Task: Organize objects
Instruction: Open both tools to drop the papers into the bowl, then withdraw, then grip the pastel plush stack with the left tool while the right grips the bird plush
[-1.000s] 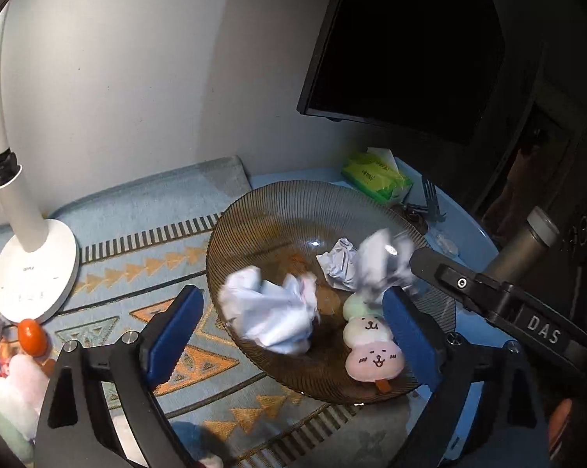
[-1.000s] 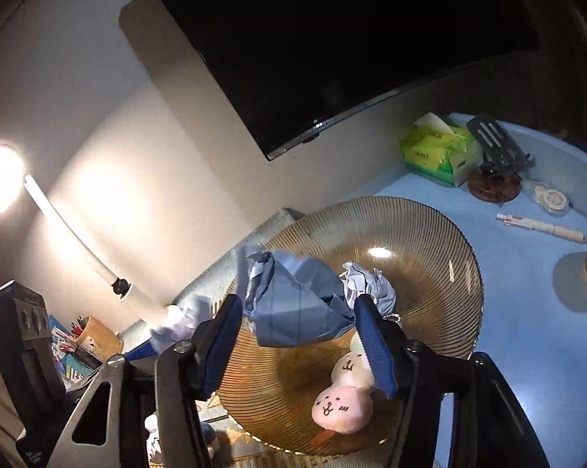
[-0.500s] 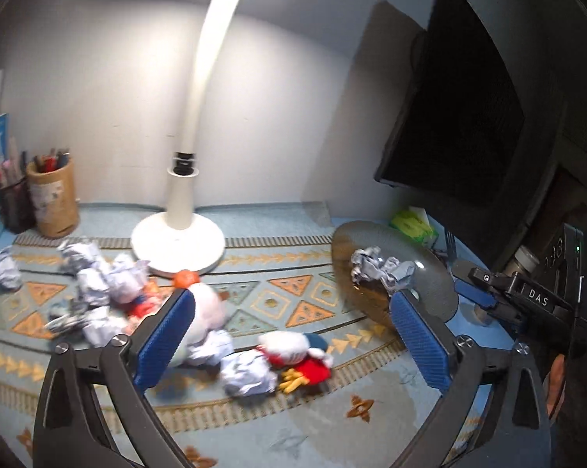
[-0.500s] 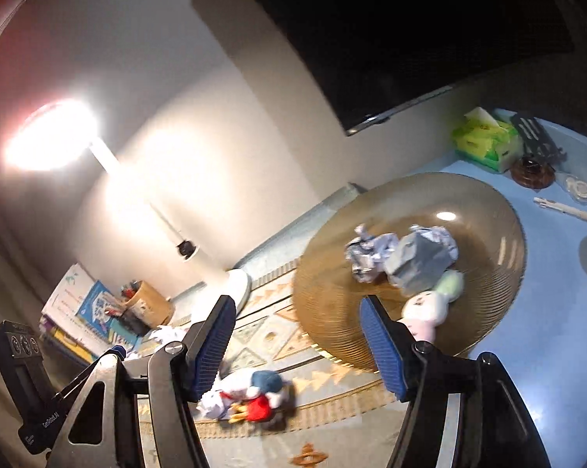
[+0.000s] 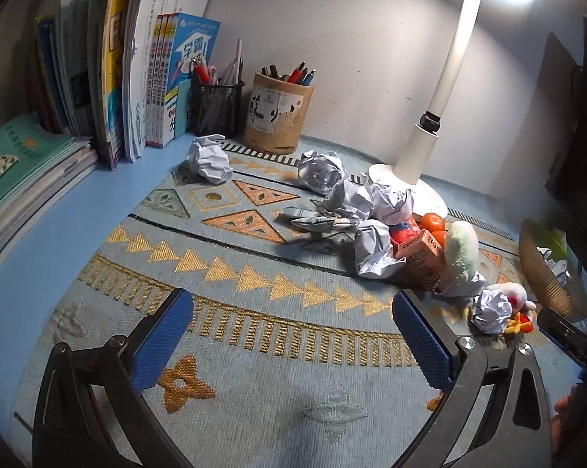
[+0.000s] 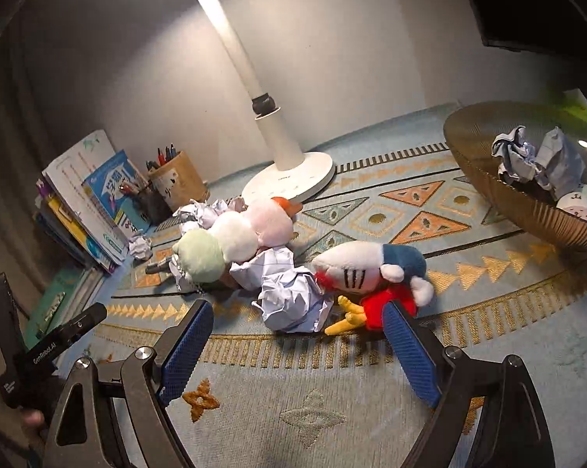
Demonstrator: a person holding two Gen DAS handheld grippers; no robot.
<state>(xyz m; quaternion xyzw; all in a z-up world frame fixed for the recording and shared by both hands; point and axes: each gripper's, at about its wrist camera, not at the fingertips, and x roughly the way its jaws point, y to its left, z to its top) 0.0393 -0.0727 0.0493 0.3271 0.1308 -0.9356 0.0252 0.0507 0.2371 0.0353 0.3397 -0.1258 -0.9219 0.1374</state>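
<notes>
Plush toy (image 6: 371, 273) lengthwise rightward (head left)

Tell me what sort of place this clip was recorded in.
Most likely a home study desk: upright books against the wall, pen holders, and a lit white desk lamp standing on a patterned mat, beside scattered plush toys and crumpled paper balls.

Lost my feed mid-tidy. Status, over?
Left gripper open, empty. Right gripper opening, empty, facing a paper ball. Bowl holds two paper wads. Plush doll touches that ball.
</notes>
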